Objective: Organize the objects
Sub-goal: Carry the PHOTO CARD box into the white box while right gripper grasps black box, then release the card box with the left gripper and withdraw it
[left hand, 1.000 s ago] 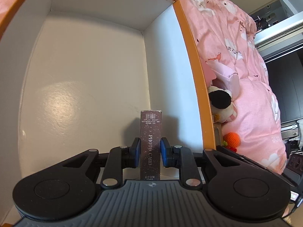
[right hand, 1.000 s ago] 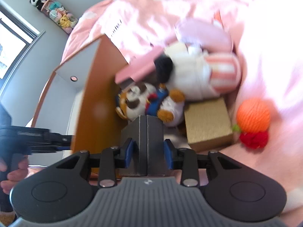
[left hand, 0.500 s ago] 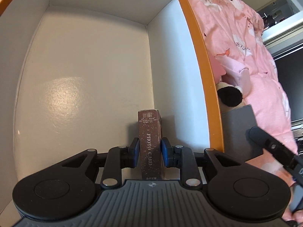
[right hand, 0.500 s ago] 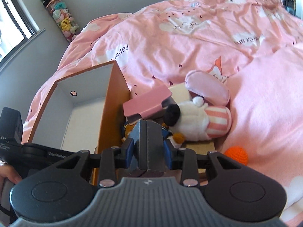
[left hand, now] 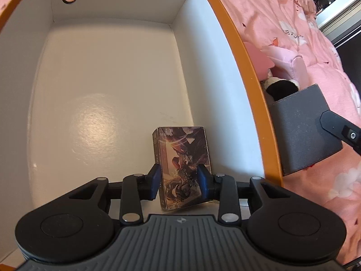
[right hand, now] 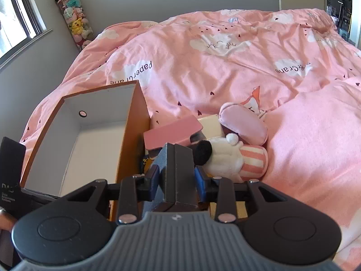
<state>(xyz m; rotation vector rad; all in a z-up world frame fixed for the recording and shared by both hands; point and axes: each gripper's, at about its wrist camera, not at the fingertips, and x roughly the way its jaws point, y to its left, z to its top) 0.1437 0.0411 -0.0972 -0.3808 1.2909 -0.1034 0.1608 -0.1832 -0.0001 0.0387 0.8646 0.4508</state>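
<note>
Photo card box (left hand: 182, 167) has turned face-up in the orange storage box (left hand: 239, 52), left gripper (left hand: 179, 178) jaws just opening, pads loose around it. Right gripper (right hand: 176, 178) jaws clamp a dark grey box (right hand: 176, 169) over the bed (right hand: 225, 67).

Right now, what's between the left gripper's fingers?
The photo card box stands on the orange box's white floor between the left gripper's blue pads, which have just been opening; it shows in the left wrist view.
</note>
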